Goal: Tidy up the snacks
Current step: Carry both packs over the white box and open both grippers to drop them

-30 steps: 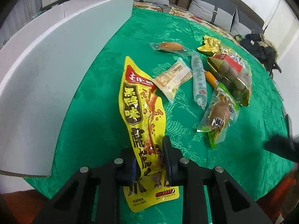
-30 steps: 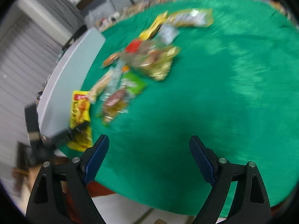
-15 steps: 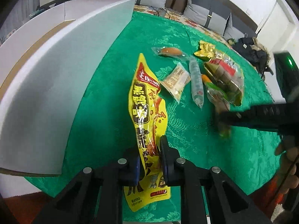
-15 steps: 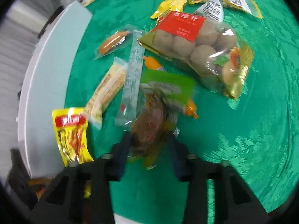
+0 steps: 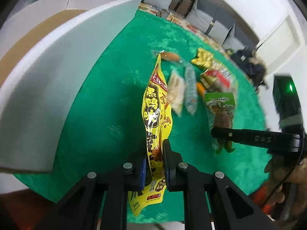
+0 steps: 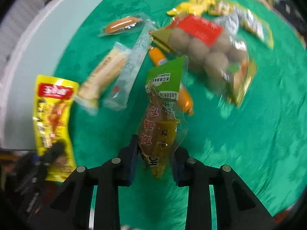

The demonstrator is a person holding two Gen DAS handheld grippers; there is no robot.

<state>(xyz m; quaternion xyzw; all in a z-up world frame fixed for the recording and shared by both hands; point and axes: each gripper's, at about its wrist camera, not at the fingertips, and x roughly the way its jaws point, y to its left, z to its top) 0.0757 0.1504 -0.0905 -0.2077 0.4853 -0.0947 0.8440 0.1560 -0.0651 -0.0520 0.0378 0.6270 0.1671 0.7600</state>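
My left gripper is shut on the lower part of a long yellow snack packet, which stands tilted up off the green tablecloth. My right gripper is shut on the brown end of a green-topped meat snack packet, whose green end points away from me. In the left wrist view the right gripper reaches in from the right, clamped on that packet. The yellow packet shows at the left of the right wrist view.
A tall white box stands along the table's left side. Loose snacks lie mid-table: a sausage, a biscuit pack, a clear tube pack, a bag of brown balls and a yellow wrapper. Grey cushions line the far side.
My right gripper swung in over the pile, shut on the green-topped packet and raised it. My left gripper tightened on the yellow packet and tipped it upward.
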